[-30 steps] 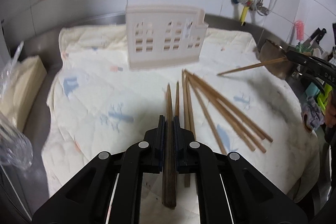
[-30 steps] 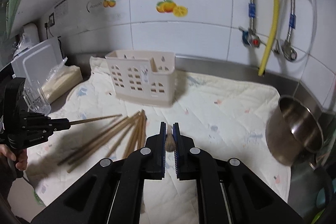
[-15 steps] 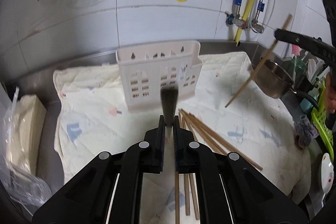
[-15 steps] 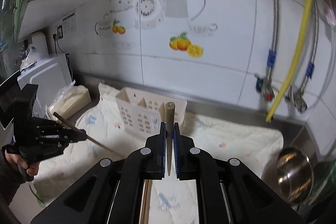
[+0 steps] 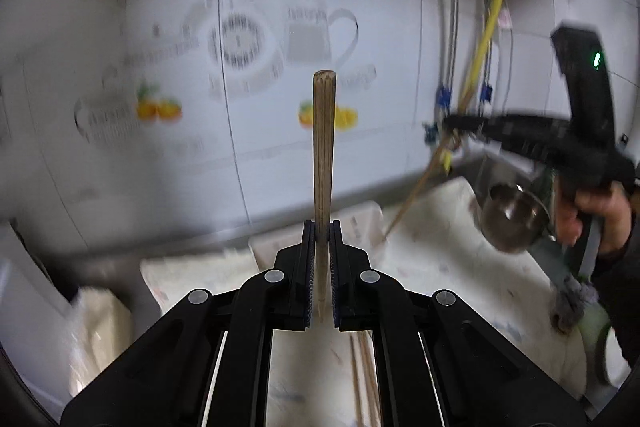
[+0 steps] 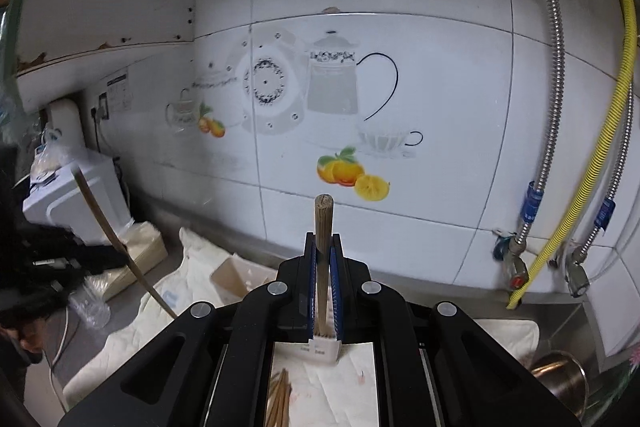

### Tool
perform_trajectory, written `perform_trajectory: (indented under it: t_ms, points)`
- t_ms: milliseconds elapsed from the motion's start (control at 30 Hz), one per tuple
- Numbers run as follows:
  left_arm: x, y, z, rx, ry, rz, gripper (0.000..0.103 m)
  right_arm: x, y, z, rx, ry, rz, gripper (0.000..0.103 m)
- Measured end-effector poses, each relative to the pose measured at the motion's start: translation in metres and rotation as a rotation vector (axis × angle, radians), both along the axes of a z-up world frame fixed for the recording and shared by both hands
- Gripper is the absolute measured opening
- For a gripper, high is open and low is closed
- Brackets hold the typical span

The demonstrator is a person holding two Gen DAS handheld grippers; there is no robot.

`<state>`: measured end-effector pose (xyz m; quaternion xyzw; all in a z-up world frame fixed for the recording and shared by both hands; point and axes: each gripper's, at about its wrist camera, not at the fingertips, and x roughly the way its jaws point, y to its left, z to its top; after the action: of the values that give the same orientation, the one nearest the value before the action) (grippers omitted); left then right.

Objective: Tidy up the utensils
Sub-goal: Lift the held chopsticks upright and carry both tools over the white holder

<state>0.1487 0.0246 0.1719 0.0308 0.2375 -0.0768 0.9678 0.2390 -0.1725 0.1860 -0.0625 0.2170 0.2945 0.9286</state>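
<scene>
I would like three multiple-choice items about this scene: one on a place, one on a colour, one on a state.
1. Where is the metal pot?
A. on the far left
B. at the right, by the cloth's edge
C. inside the holder

2. What colour is the ribbed hose?
A. yellow
B. red
C. black

3. What is the left gripper doing?
A. open, empty
B. shut on a spoon
C. shut on a chopstick

Key: 1 B, the pot sits low at the right; 2 A, the hose is yellow against white tile; 3 C, a wooden stick stands between closed fingers.
</scene>
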Motion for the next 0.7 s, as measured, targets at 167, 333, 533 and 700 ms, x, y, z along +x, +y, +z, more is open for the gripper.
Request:
perform_trajectory:
  t_ms: [167,333,533,700]
  points:
    - [0.030,0.008,0.025,0.014,-0.070,0.063,0.006,0.018,0.015,-0.017,-0.023,0.027,-0.006,0.006]
    - [0.065,0.025,0.013,-0.038,-0.048,0.120,0.006,0.028,0.025,-0.038,-0.046,0.062,0.000,0.006]
    - [0.091,0.046,-0.029,-0.128,0.042,0.147,0.006,0.035,0.030,-0.058,-0.072,0.091,0.002,0.006]
    - [0.102,0.058,-0.061,-0.168,0.114,0.151,0.006,0.037,0.032,-0.071,-0.086,0.108,0.001,0.006]
